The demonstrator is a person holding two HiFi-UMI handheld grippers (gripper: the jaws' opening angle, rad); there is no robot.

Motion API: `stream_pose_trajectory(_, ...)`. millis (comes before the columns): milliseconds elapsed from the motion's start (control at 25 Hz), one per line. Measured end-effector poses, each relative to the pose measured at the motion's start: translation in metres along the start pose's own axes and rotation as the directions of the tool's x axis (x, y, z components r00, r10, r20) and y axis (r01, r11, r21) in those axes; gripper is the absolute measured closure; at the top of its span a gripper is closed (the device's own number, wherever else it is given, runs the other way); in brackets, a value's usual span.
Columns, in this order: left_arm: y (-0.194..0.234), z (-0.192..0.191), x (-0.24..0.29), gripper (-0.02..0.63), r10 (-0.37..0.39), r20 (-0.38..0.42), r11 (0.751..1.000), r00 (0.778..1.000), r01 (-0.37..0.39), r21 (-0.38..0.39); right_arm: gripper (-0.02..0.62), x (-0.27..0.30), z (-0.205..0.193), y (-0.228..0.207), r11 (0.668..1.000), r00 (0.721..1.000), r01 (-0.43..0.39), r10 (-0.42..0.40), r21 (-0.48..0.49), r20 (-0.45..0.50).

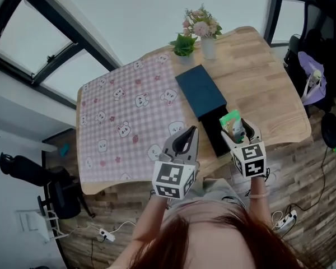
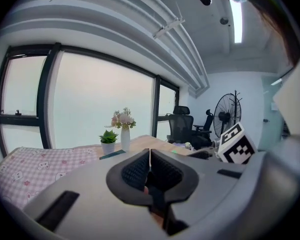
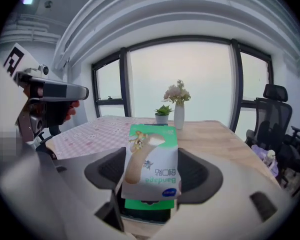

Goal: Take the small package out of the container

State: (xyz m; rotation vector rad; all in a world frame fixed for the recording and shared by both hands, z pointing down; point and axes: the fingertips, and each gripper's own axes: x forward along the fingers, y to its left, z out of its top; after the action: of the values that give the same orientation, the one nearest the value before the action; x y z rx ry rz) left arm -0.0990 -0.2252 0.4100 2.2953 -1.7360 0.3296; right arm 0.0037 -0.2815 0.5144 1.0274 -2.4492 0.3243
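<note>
My right gripper (image 1: 239,132) is shut on a small green and white bandage package (image 3: 151,165), held up above the table. In the head view the package (image 1: 232,120) hangs just over the open near end of a dark blue box (image 1: 201,90), whose black drawer (image 1: 217,134) is slid out toward me. My left gripper (image 1: 185,140) is raised at the table's near edge, left of the drawer, shut with nothing between its pads (image 2: 139,169).
A pink checked cloth with bears (image 1: 129,105) covers the left half of the wooden table (image 1: 263,77). A small potted plant (image 1: 183,45) and a white vase of flowers (image 1: 206,33) stand at the far edge. Office chairs (image 1: 316,49) stand to the right.
</note>
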Motion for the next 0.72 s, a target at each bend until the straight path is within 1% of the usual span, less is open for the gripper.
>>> stream_pose_trajectory(80,-0.003,0.003,-0.004,0.592,0.004,0.007,1.000,1.000,-0.004,0.016,0.272,-0.006,0.006,0.000,1.000,0.999,0.008,-0.008,0.003,0.033)
stream_pose_trajectory(360,-0.003,0.013,-0.008,0.592,0.001,0.030,1.000,1.000,-0.002,0.029,0.272,-0.020,0.024,0.003,0.999,0.993,0.029,-0.032,0.021,0.115)
stream_pose_trajectory(560,0.000,0.021,-0.021,0.592,-0.006,0.058,0.999,0.998,0.004,0.040,0.272,-0.033,0.038,0.010,0.998,0.981,0.052,-0.056,0.028,0.184)
stream_pose_trajectory(720,0.008,0.025,-0.042,0.592,-0.003,0.084,0.999,0.996,0.000,0.040,0.272,-0.045,0.052,0.023,0.997,0.967,0.078,-0.081,0.023,0.240)
